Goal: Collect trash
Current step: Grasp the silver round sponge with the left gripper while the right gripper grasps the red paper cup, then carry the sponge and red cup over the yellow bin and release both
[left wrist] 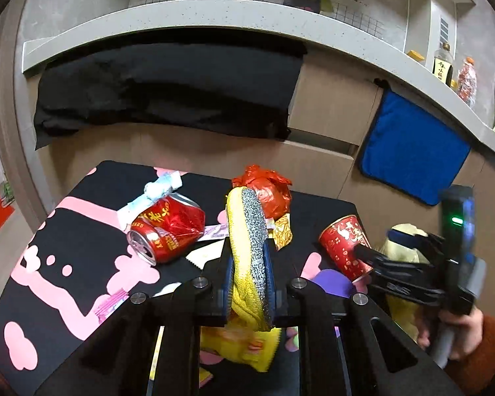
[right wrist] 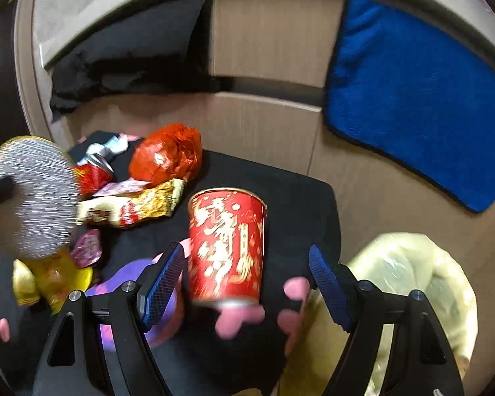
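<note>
Right wrist view shows the right gripper (right wrist: 247, 280) with its fingers spread wide on either side of the red paper cup (right wrist: 227, 247), not touching it. The cup stands near the table (right wrist: 297, 191) corner, so a careless close could knock it off that edge. Right of the cup, beyond the table edge, sits the yellowish trash bag (right wrist: 412, 280), with free space between. Left of the cup lie the snack wrapper (right wrist: 132, 208), crumpled red foil (right wrist: 168, 155) and crushed can (left wrist: 168, 231), crowding that side. The left gripper (left wrist: 249, 257) is clamped on a yellow scouring sponge (left wrist: 247, 231), held above the table left of the cup; a loose grip might drop it.
</note>
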`<state>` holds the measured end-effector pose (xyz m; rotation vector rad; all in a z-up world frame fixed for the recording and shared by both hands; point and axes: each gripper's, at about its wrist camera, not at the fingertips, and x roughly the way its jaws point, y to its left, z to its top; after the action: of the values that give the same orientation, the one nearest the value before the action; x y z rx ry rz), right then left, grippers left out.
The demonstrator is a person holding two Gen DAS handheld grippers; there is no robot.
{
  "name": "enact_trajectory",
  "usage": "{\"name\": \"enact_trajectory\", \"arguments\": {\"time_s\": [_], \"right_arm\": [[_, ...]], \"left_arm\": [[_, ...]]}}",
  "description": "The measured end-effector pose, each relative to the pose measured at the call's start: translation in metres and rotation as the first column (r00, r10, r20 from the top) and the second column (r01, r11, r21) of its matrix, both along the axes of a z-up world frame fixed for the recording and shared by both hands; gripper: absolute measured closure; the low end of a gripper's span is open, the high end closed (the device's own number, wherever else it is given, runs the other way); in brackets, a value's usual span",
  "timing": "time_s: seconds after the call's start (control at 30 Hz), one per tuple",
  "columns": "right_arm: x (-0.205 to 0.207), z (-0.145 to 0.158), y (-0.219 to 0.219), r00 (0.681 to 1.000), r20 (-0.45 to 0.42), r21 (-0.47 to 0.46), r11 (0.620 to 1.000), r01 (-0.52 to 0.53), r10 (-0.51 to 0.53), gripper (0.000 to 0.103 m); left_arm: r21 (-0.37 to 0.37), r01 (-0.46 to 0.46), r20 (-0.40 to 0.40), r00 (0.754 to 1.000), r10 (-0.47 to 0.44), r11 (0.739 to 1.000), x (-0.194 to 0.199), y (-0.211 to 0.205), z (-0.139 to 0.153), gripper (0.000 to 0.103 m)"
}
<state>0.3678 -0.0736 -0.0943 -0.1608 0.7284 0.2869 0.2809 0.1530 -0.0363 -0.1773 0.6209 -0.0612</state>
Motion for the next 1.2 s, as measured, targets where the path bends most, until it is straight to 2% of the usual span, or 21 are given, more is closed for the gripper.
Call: {"name": "enact_trajectory", "arguments": {"time_s": [0.1, 0.13, 0.17, 0.23, 0.33, 0.43, 0.6, 0.8, 1.0, 1.2], "right_arm": [[0.022, -0.014, 0.013, 0.999, -0.045, -0.026, 1.0, -0.013, 0.012, 0.031], [0.026, -0.018, 0.015, 0.998, -0.062, -0.036, 0.999, -0.013, 0.01, 0.034], [0.031, -0.023, 0.018, 0.996, -0.088, -0.048, 0.999, -0.016, 0.011, 0.043], [0.034, -0.027, 0.019, 0.992, -0.125, -0.045, 0.999, -0.03, 0.024, 0.049], [0.019, -0.009, 0.002, 0.992, -0.102, 0.097, 0.993, -0.064, 0.074, 0.05], [0.0, 0.018, -0.014, 0.997, -0.035, 0.127, 0.989, -0.069, 0.074, 0.05], [-0.031, 0.063, -0.047, 0.997, 0.066, 0.147, 0.988, -0.051, 0.042, 0.05], [-0.06, 0.101, -0.111, 0.985, 0.158, 0.135, 0.99, 0.042, -0.064, 0.049], [-0.073, 0.113, -0.185, 0.968, 0.174, 0.17, 0.974, 0.152, -0.181, 0.049], [-0.082, 0.113, -0.243, 0.948, 0.17, 0.184, 0.954, 0.239, -0.27, 0.049]], "left_arm": [[-0.004, -0.015, -0.01, 1.0, 0.015, 1.0, 0.001, 0.003, -0.002, 0.086], [0.0, -0.02, -0.008, 1.0, 0.02, 1.0, 0.0, 0.003, -0.003, 0.086], [0.003, -0.024, -0.007, 1.0, 0.024, 1.0, -0.001, 0.004, -0.002, 0.086], [0.004, -0.027, -0.004, 1.0, 0.027, 1.0, -0.002, 0.002, 0.0, 0.086], [0.012, -0.028, 0.021, 0.999, 0.028, 1.0, -0.005, -0.005, 0.009, 0.086], [0.005, -0.01, 0.041, 0.999, 0.009, 1.0, -0.009, -0.018, 0.023, 0.086], [0.041, 0.054, 0.115, 0.992, -0.058, 0.998, -0.02, -0.064, 0.056, 0.086], [0.084, 0.137, 0.147, 0.978, -0.148, 0.987, -0.021, -0.134, 0.084, 0.086], [0.126, 0.231, 0.15, 0.957, -0.249, 0.965, -0.011, -0.205, 0.088, 0.086], [0.124, 0.336, 0.119, 0.929, -0.35, 0.934, 0.009, -0.265, 0.07, 0.086]]}}
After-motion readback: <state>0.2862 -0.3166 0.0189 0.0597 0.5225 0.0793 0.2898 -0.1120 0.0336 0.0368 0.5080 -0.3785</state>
